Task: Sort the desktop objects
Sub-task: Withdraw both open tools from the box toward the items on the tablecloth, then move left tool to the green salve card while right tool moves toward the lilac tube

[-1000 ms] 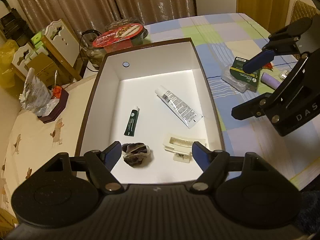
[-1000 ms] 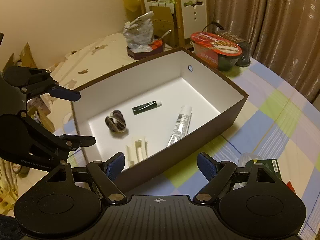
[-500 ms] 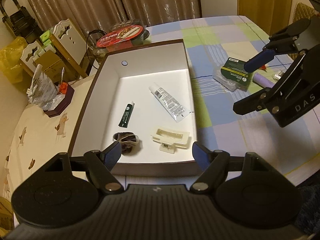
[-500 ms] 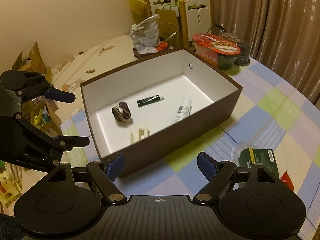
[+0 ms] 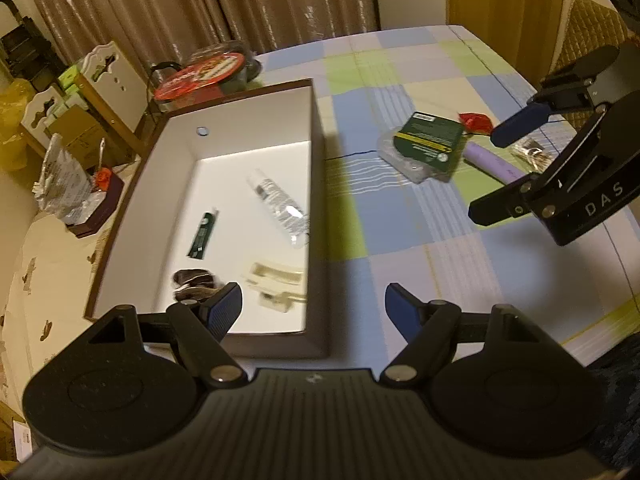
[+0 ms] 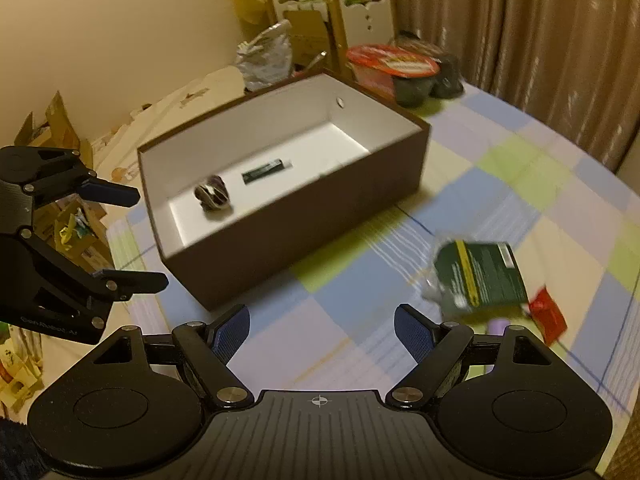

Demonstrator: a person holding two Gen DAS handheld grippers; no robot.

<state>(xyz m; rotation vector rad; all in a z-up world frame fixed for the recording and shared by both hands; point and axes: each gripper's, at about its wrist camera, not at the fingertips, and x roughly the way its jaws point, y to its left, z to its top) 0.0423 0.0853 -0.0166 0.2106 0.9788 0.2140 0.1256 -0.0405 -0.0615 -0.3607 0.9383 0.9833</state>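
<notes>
A brown box (image 5: pixel 316 140) with a white inside holds a white tube (image 5: pixel 278 206), a small green tube (image 5: pixel 203 232), a dark wrapped lump (image 5: pixel 194 280) and a cream clip (image 5: pixel 276 280). On the checked cloth to its right lie a green packet (image 5: pixel 430 140), a red wrapper (image 5: pixel 476 122) and a lilac tube (image 5: pixel 494 162). My left gripper (image 5: pixel 314 310) hangs open over the box's near right corner, holding nothing. My right gripper (image 6: pixel 322 334) is open and empty above the cloth, with the box (image 6: pixel 304 208) ahead on the left and the green packet (image 6: pixel 480 276) to the right.
A red-lidded bowl (image 5: pixel 200 76) and dark items stand behind the box. White chair backs (image 6: pixel 332 12), a foil bag (image 6: pixel 264 56) and cardboard clutter sit beyond the table's far-left edge. Curtains hang behind. A small clear bag (image 5: pixel 530 152) lies under the right gripper.
Both grippers have pulled back and swung right, away from the box. The loose items on the cloth have come further into view. Both stay open.
</notes>
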